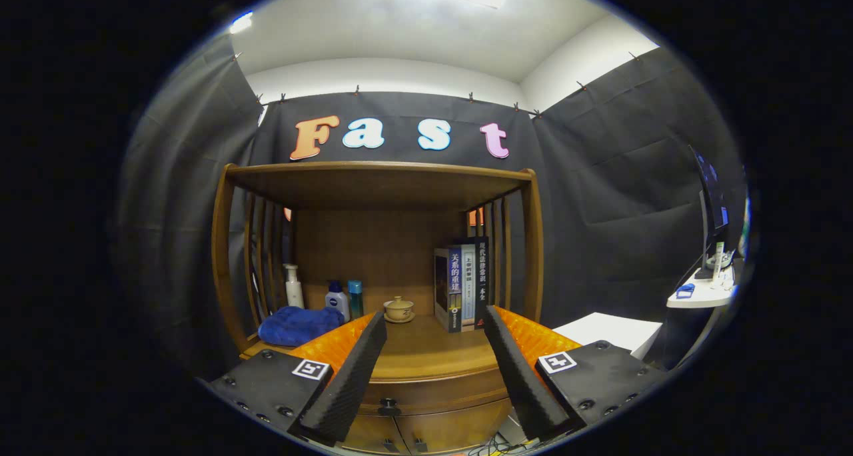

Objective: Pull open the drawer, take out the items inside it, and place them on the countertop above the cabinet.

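A: How far had it got?

B: Barely begun, I'd judge. The drawer [426, 393] sat closed under the countertop [433, 356], its knob [389, 408] just below the gripper [434, 319], whose fingers stood apart, holding nothing.

A: Any writing?

B: The books [461, 286] carried Chinese spine titles; the small white bottle [337, 301] had a dark label, too small to read.
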